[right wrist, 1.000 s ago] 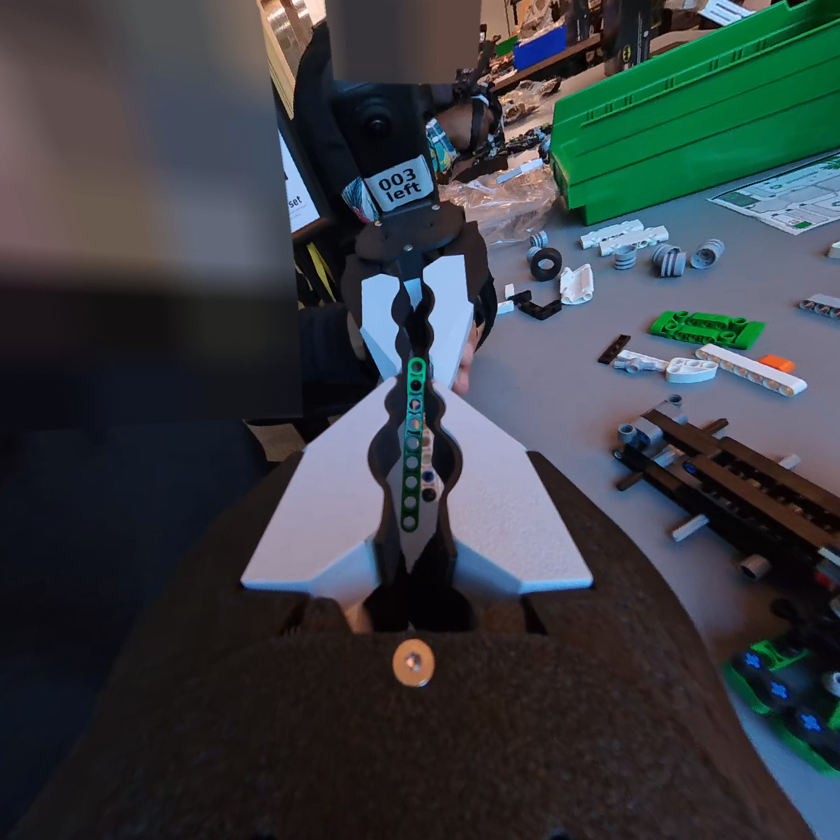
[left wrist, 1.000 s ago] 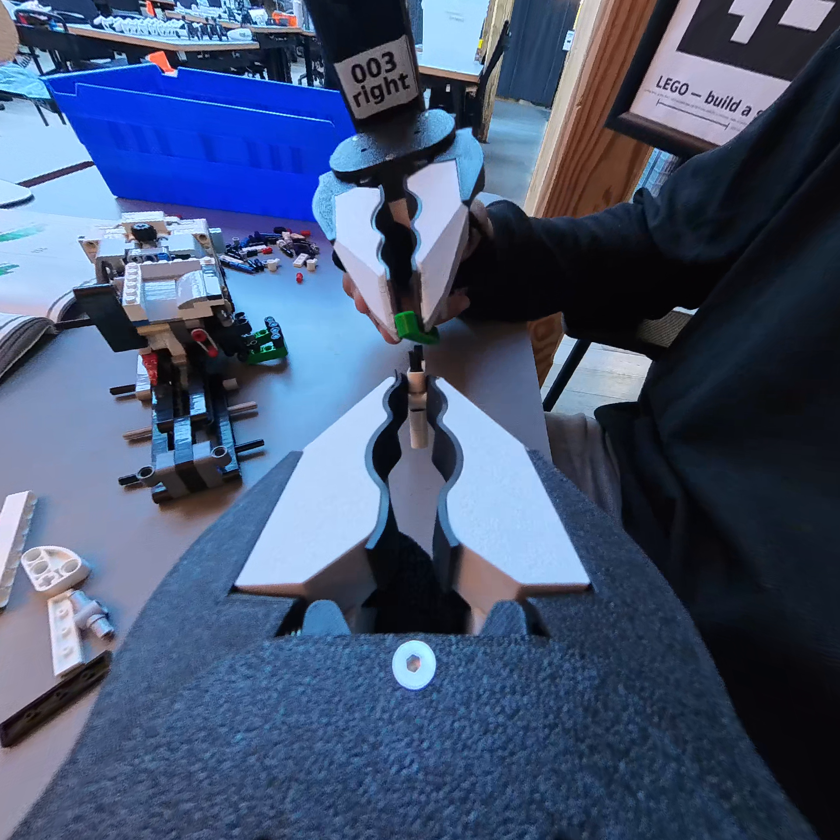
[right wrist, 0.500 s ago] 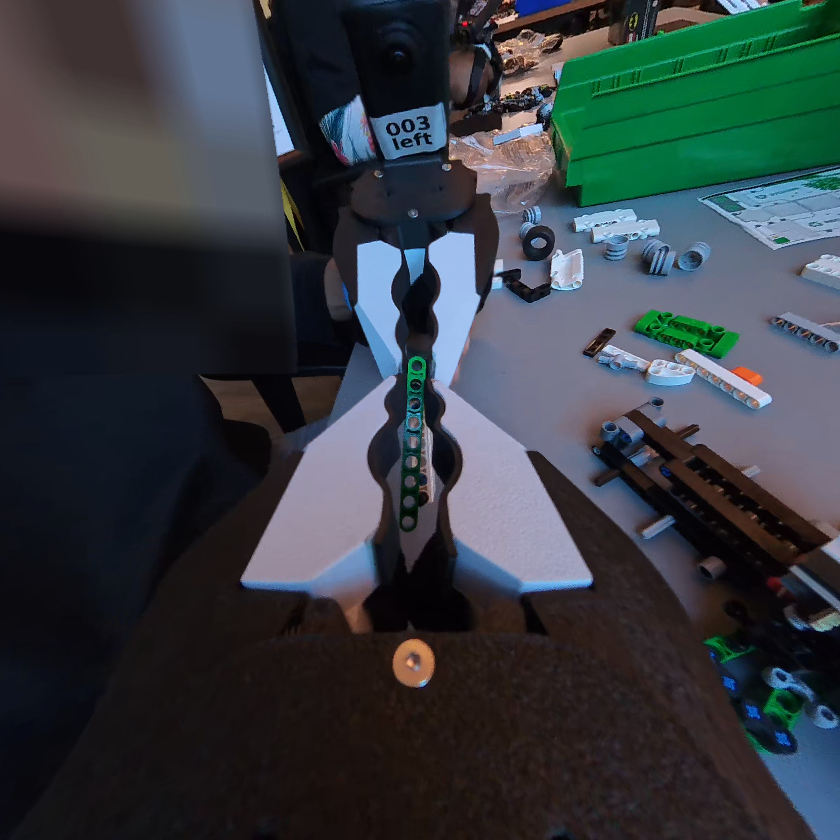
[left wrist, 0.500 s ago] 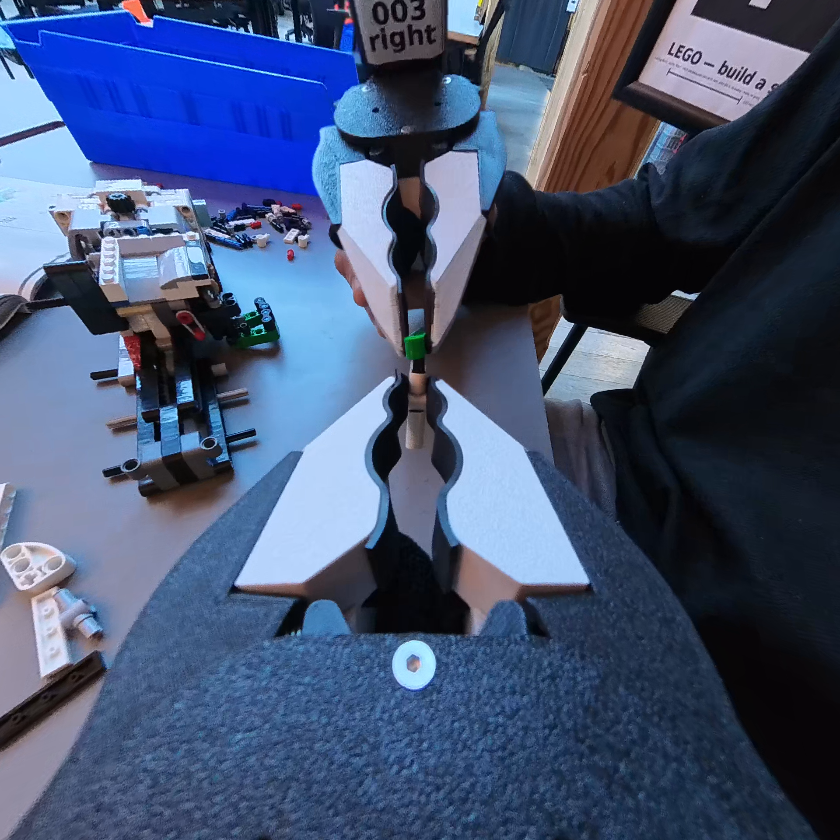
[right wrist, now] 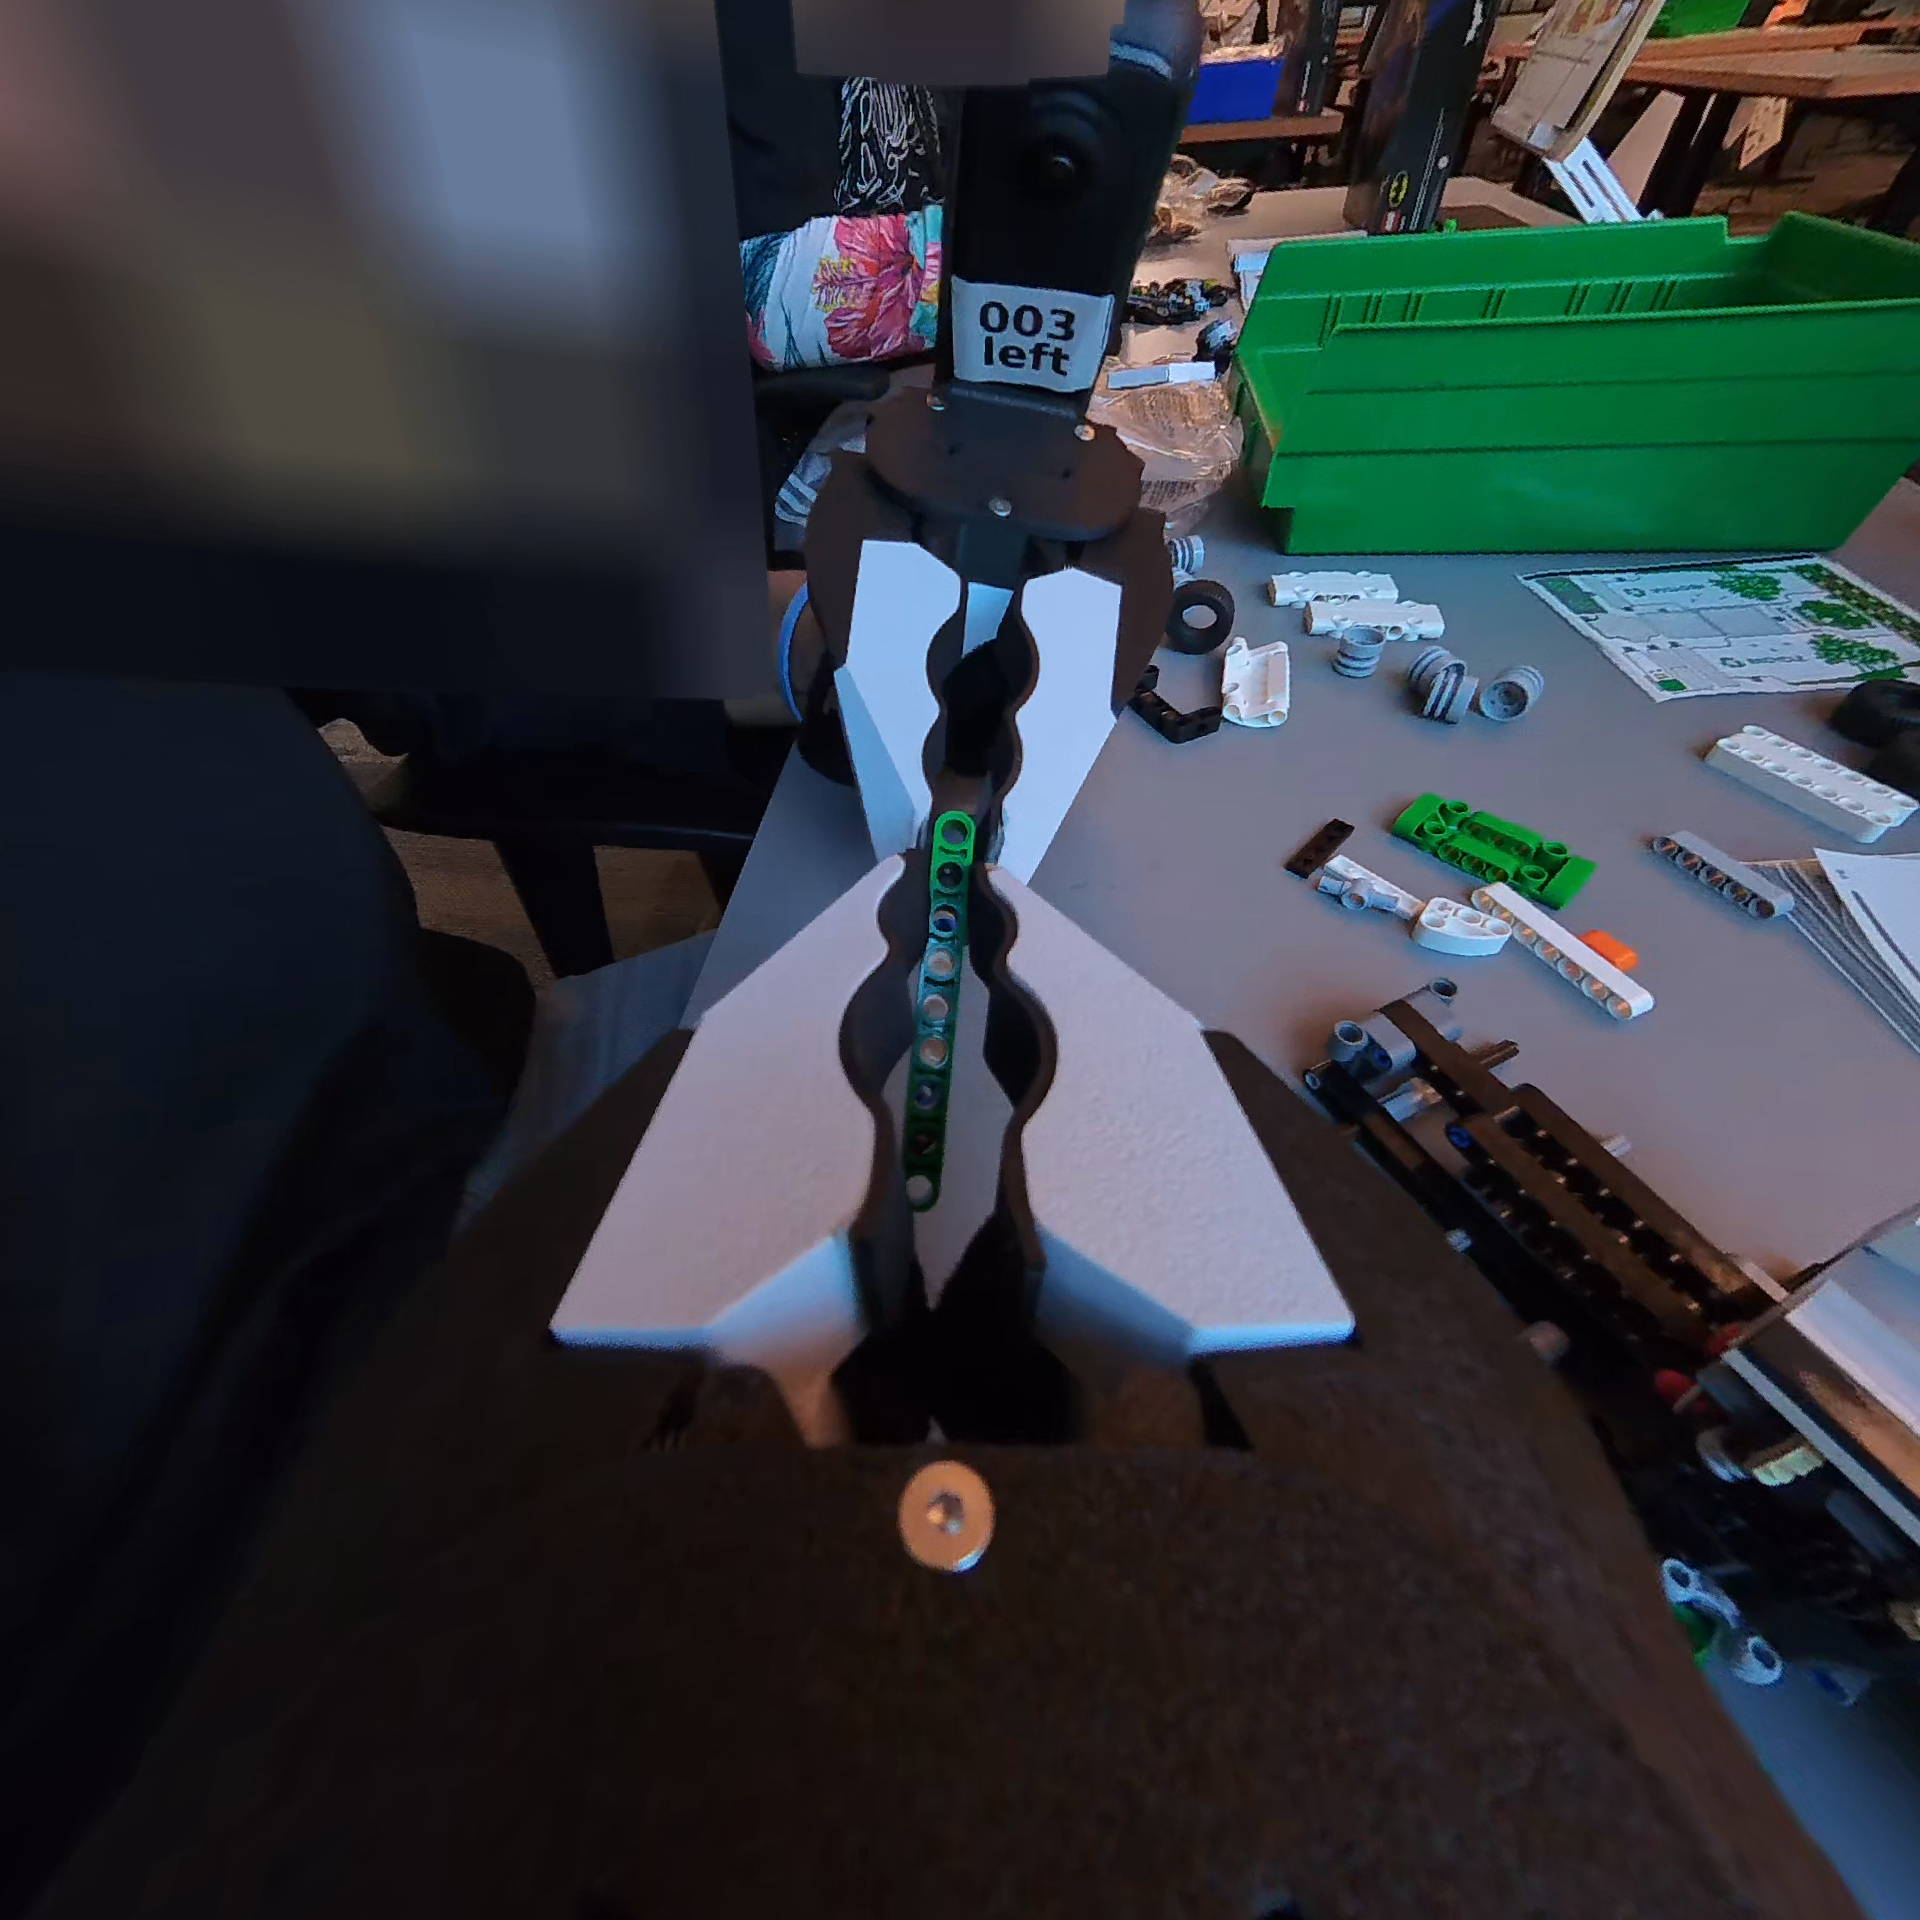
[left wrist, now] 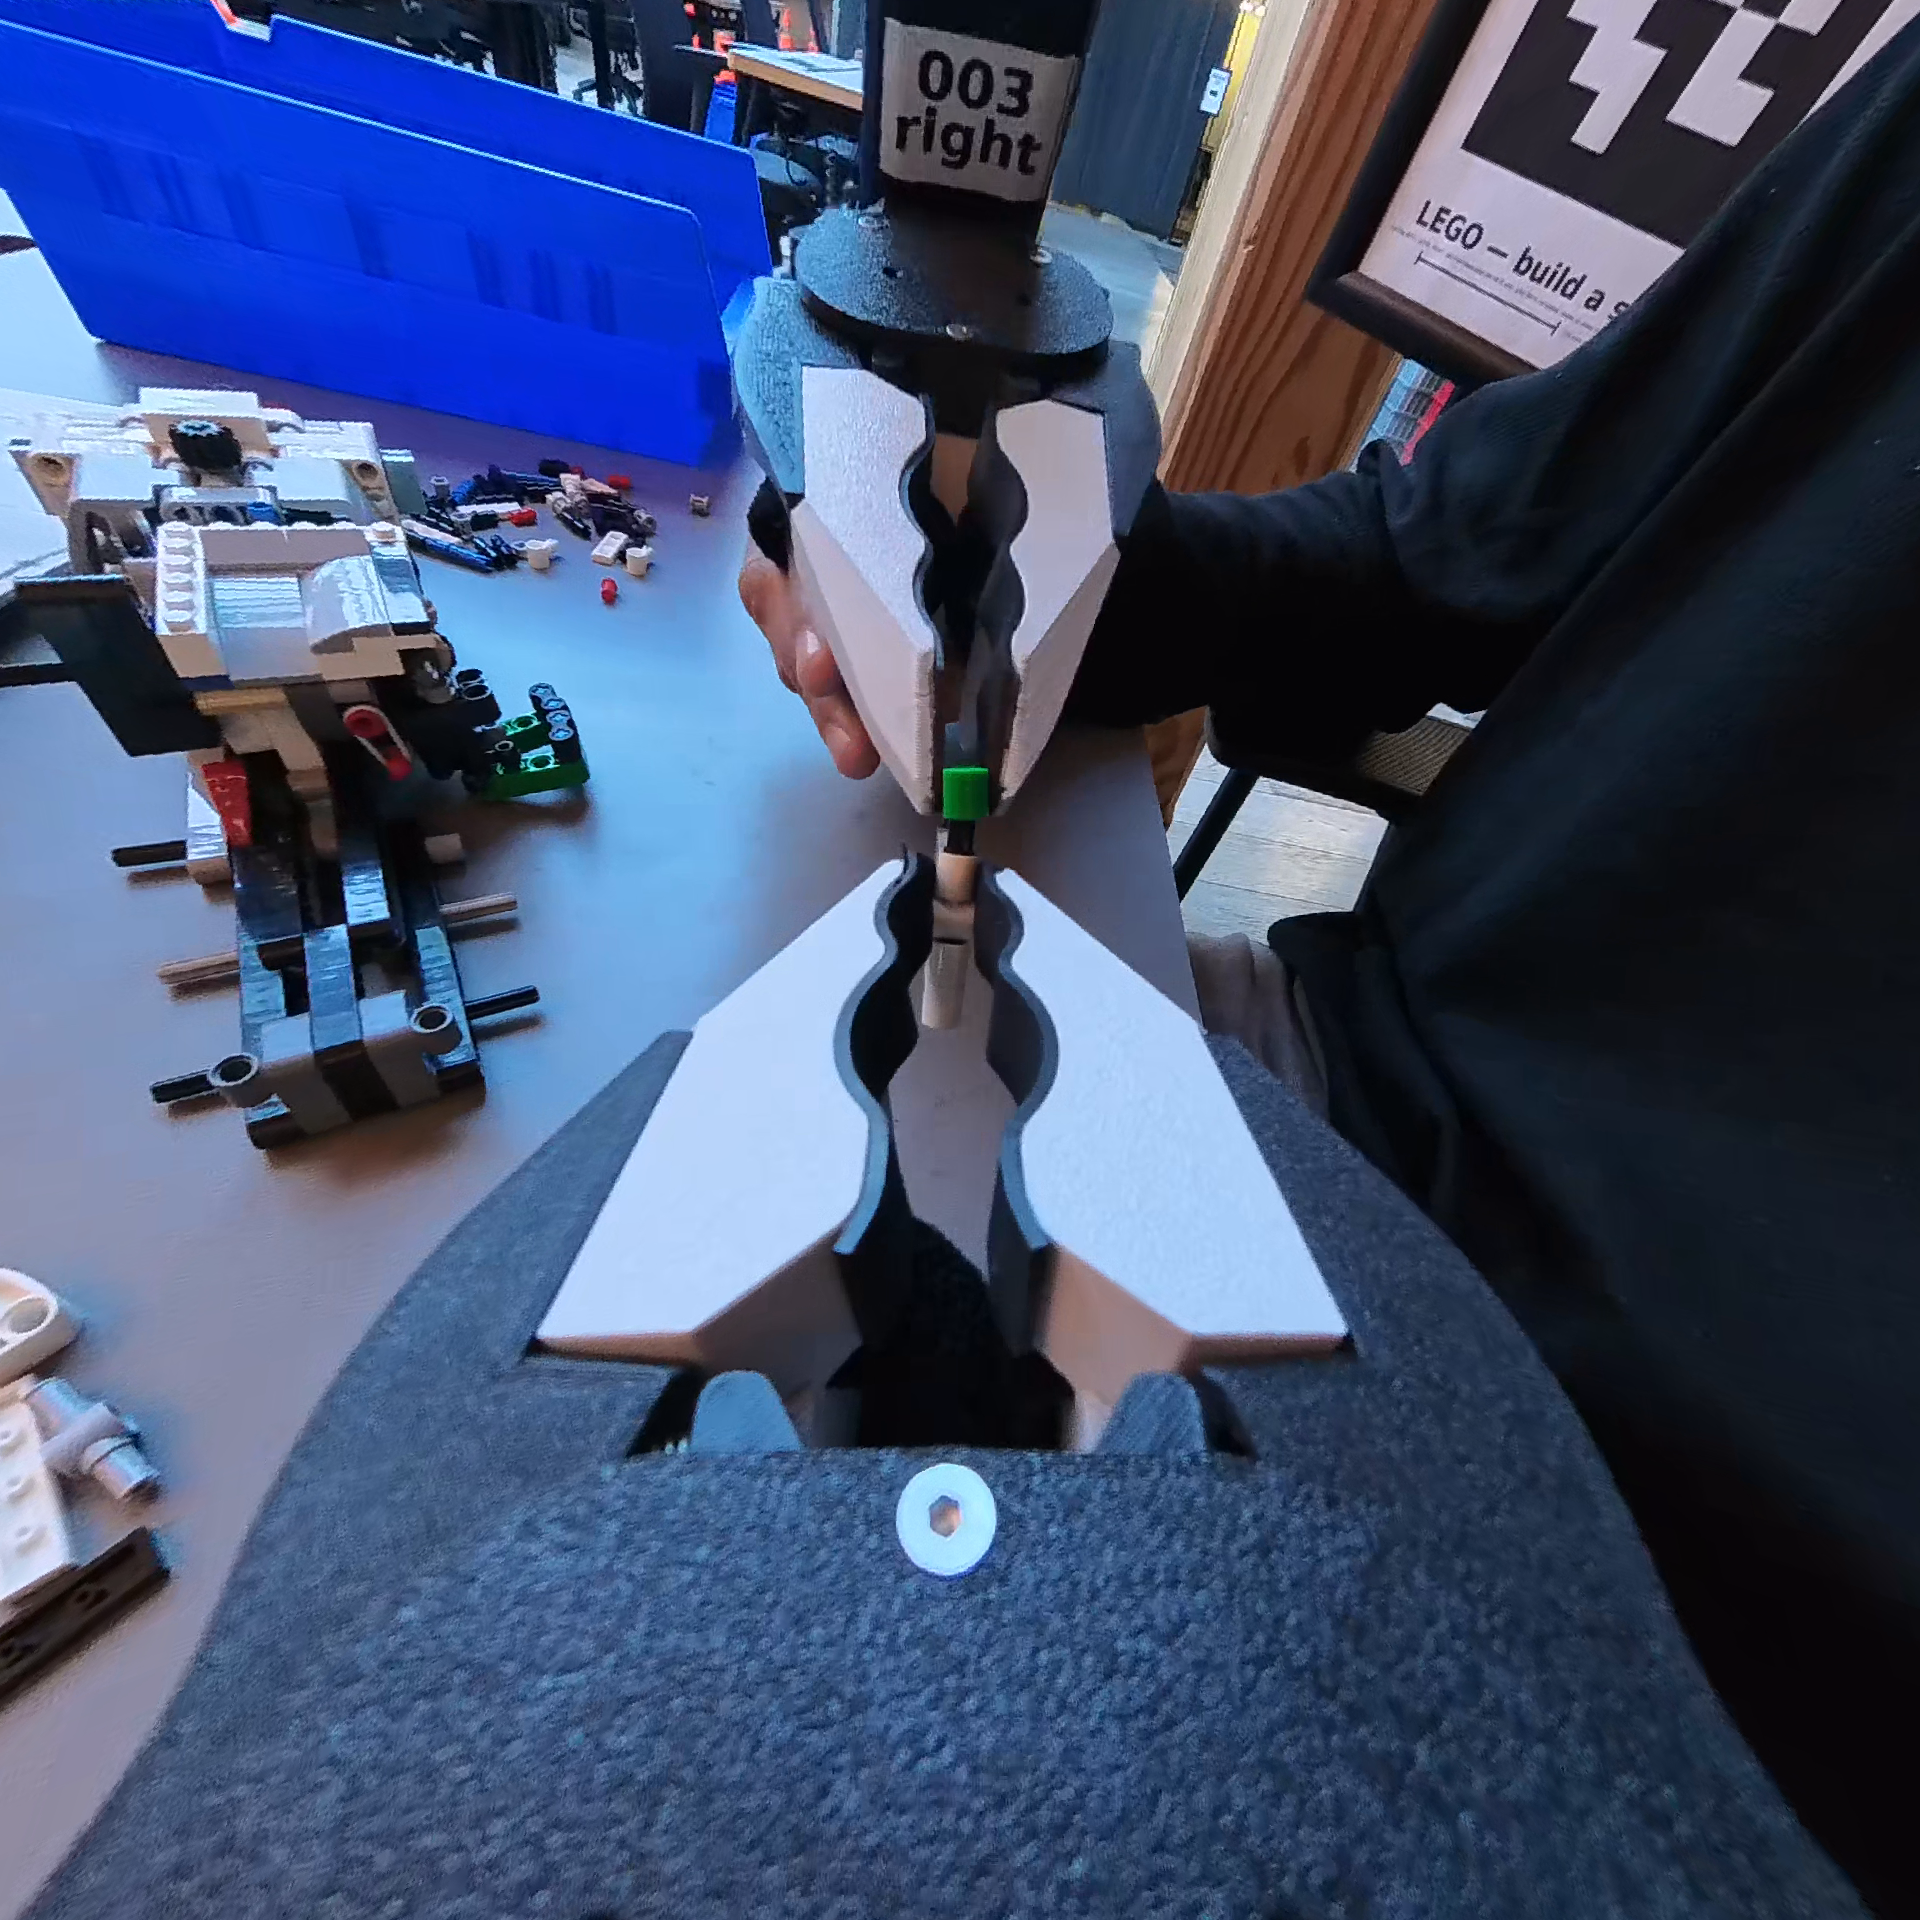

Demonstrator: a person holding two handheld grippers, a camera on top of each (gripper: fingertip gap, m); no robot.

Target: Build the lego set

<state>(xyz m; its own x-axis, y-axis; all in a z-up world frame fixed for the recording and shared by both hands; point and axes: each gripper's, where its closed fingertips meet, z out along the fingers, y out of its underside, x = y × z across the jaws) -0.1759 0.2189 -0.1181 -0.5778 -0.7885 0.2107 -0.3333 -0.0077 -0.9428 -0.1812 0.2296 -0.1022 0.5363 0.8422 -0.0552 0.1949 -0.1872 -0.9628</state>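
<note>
My left gripper (left wrist: pixel 948 871) is shut on a small white pin piece (left wrist: pixel 943 961) with a dark tip that points forward. My right gripper (right wrist: pixel 945 875) is shut on a thin green beam with holes (right wrist: pixel 933 1023), held lengthwise between its fingers. The two grippers face each other tip to tip above the table's near corner. In the left wrist view the right gripper (left wrist: pixel 961 808) shows the beam's green end (left wrist: pixel 963 793) touching the pin's dark tip. The left gripper (right wrist: pixel 961 821) also shows in the right wrist view. The partly built model (left wrist: pixel 291 665) stands to the left.
A blue bin (left wrist: pixel 364 260) stands behind the model, with small loose parts (left wrist: pixel 540 520) before it. In the right wrist view a green bin (right wrist: pixel 1558 384), an instruction sheet (right wrist: pixel 1725 623), loose white and grey pieces (right wrist: pixel 1351 613), a green piece (right wrist: pixel 1491 842) and the model's black frame (right wrist: pixel 1538 1164) lie on the grey table. Left and right tips are no more than a few centimetres apart.
The right gripper has turned the green beam end-on and closed the gap. The beam's end now meets the pin's tip. Both grippers have drawn closer together.
</note>
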